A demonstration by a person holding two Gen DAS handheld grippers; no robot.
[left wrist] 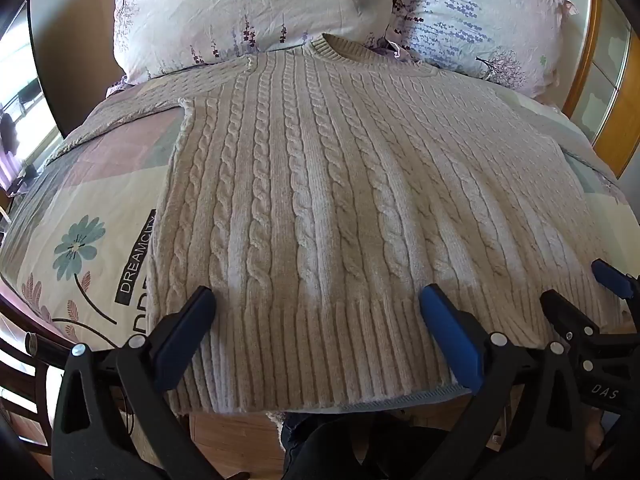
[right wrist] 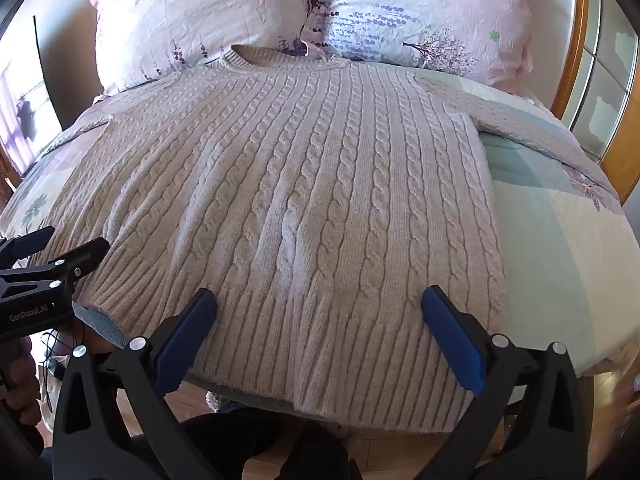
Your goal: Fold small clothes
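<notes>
Ahead of both grippers I saw no container of any kind, only the bed (left wrist: 92,216) carrying the beige cable-knit sweater (left wrist: 320,184), spread flat and face up. Its long axis ran straight away from my fingers: the ribbed hem (left wrist: 304,352) lay nearest, hanging at the bed's near edge, and the collar (left wrist: 340,46) pointed away toward two floral pillows (left wrist: 248,12). One sleeve (left wrist: 132,108) stretched out to the left of my left gripper (left wrist: 316,320), the other sleeve (right wrist: 520,116) to the right of my right gripper (right wrist: 318,320). Both grippers stood spread wide above the hem, side by side, holding nothing. From the left camera, the right gripper's tips showed at the far right, likewise apart.
</notes>
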